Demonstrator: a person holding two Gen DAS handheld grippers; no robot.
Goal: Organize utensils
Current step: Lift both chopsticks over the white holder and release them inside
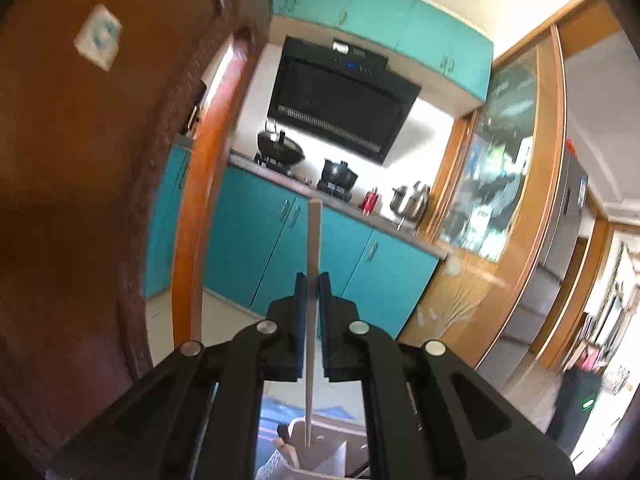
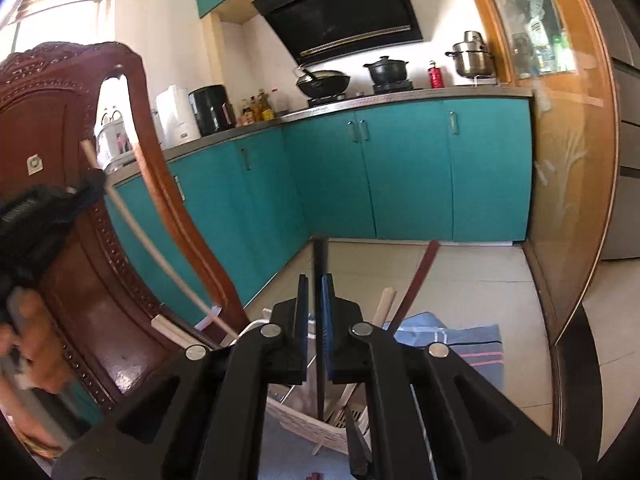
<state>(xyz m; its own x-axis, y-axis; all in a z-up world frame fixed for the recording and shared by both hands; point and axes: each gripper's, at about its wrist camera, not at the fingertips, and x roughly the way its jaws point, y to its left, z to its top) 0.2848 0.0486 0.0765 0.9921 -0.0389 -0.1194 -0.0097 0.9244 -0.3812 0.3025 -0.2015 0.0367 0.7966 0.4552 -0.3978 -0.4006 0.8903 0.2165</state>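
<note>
My left gripper [image 1: 313, 280] is shut on a pale cream chopstick [image 1: 313, 240]. The stick stands upright and its lower end dips into a white holder [image 1: 320, 456] below. The same chopstick [image 2: 152, 256] and left gripper [image 2: 90, 184] show at the left of the right wrist view. My right gripper [image 2: 315, 280] is shut on a black chopstick [image 2: 320, 256], also upright, its lower end in the white slatted holder [image 2: 304, 424]. A dark red stick [image 2: 416, 284] and a pale wooden stick [image 2: 382, 304] lean in that holder.
A carved brown wooden chair back [image 2: 80, 240] stands close on the left, also in the left wrist view [image 1: 80, 160]. A blue striped cloth [image 2: 460, 340] lies under the holder. Teal kitchen cabinets [image 2: 400, 168] and a glass-panelled wooden door [image 2: 560, 160] are beyond.
</note>
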